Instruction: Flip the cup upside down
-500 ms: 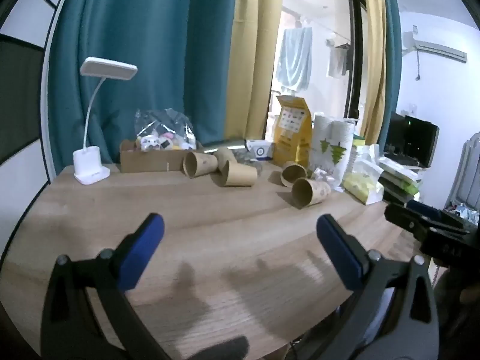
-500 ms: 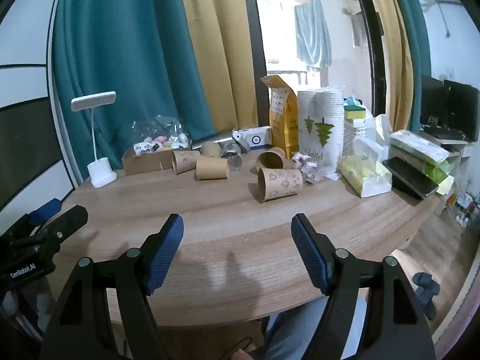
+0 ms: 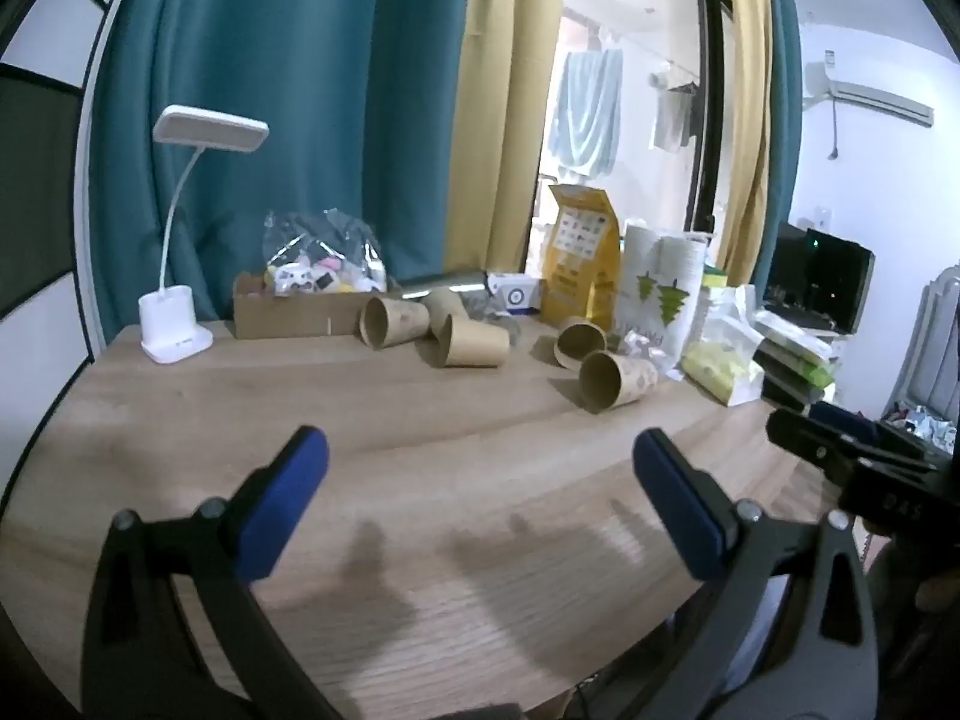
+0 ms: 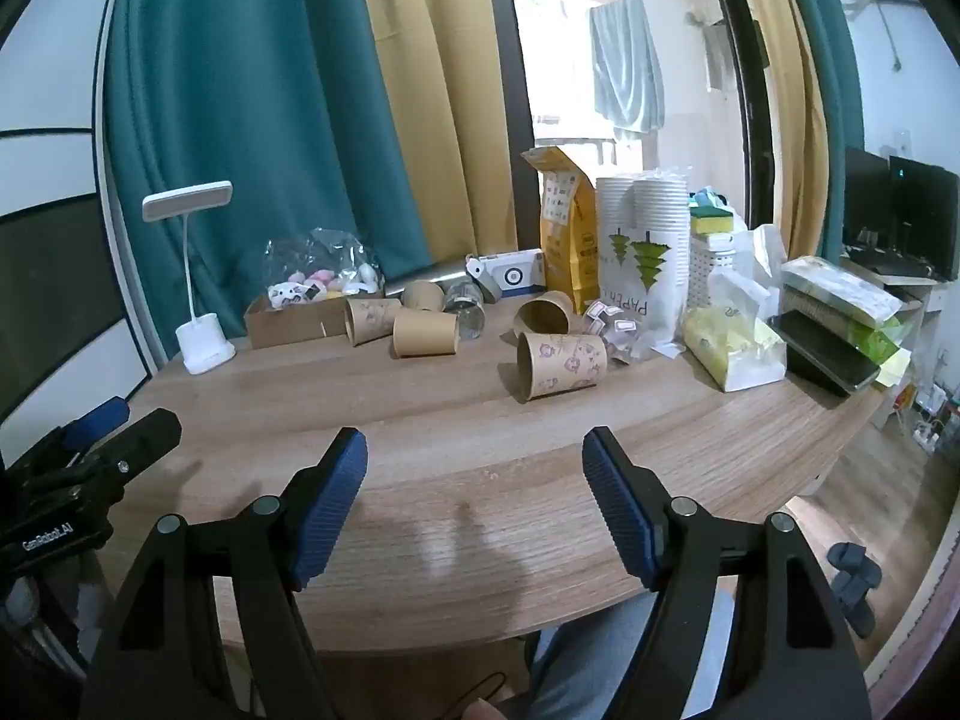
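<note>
Several brown paper cups lie on their sides on the wooden table. The nearest printed cup lies with its mouth toward me; it also shows in the left wrist view. Another cup lies behind it. Further left lie a plain cup and a printed cup. My right gripper is open and empty over the table's near edge. My left gripper is open and empty, also short of the cups.
A white desk lamp stands at the far left. A cardboard box with small toys, a yellow bag, a sleeve of stacked cups and tissue packs line the back and right. A glass jar lies behind the cups.
Both grippers have shifted only slightly; the scene sits a little lower in both views. Nothing was grasped or moved.
</note>
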Demonstrator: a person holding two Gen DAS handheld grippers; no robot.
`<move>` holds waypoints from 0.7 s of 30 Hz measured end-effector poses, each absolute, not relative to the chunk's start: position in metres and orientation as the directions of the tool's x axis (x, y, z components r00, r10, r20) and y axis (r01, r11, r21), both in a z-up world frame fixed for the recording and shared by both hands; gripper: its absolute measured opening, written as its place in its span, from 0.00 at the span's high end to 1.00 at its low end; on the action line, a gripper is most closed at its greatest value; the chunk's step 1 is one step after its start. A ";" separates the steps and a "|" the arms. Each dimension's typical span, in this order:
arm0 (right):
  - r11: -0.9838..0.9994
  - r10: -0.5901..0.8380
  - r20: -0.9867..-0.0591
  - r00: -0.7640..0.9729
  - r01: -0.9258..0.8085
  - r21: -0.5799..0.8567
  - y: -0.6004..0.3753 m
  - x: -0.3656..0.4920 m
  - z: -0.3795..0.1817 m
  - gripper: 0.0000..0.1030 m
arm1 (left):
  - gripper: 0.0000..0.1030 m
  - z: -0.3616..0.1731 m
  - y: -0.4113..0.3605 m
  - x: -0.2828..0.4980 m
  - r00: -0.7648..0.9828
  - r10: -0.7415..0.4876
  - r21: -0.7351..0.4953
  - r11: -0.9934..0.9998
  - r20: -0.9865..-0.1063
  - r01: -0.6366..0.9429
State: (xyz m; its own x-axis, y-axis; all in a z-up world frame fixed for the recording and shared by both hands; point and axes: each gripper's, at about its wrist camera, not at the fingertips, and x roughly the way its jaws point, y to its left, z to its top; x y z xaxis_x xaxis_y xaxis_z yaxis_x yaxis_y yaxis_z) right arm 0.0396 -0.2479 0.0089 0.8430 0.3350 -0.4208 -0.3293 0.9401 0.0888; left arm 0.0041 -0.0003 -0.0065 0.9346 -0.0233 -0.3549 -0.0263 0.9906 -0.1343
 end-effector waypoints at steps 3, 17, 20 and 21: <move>0.940 0.334 -0.422 0.843 -0.329 0.087 -0.247 0.040 0.009 0.25 | 0.00 -0.006 0.002 0.005 0.936 -0.029 -0.153 0.988 -0.352 -0.027; 0.940 0.335 -0.425 0.841 -0.329 0.089 -0.246 0.039 0.009 0.25 | 0.00 -0.005 0.003 0.006 0.935 -0.011 -0.146 0.988 -0.354 -0.044; 0.940 0.335 -0.426 0.840 -0.330 0.090 -0.246 0.039 0.008 0.25 | 0.00 -0.005 0.003 0.006 0.935 -0.012 -0.147 0.988 -0.354 -0.043; 0.940 0.335 -0.426 0.841 -0.329 0.090 -0.246 0.039 0.008 0.25 | 0.00 -0.005 0.003 0.006 0.935 -0.012 -0.147 0.988 -0.354 -0.043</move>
State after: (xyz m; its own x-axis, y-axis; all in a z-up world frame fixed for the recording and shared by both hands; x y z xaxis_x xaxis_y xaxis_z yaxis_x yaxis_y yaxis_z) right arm 0.0390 -0.2458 0.0082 0.8405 0.3353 -0.4256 -0.3295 0.9399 0.0898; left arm 0.0062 0.0031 -0.0051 0.9351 -0.0117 -0.3543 -0.0434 0.9881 -0.1472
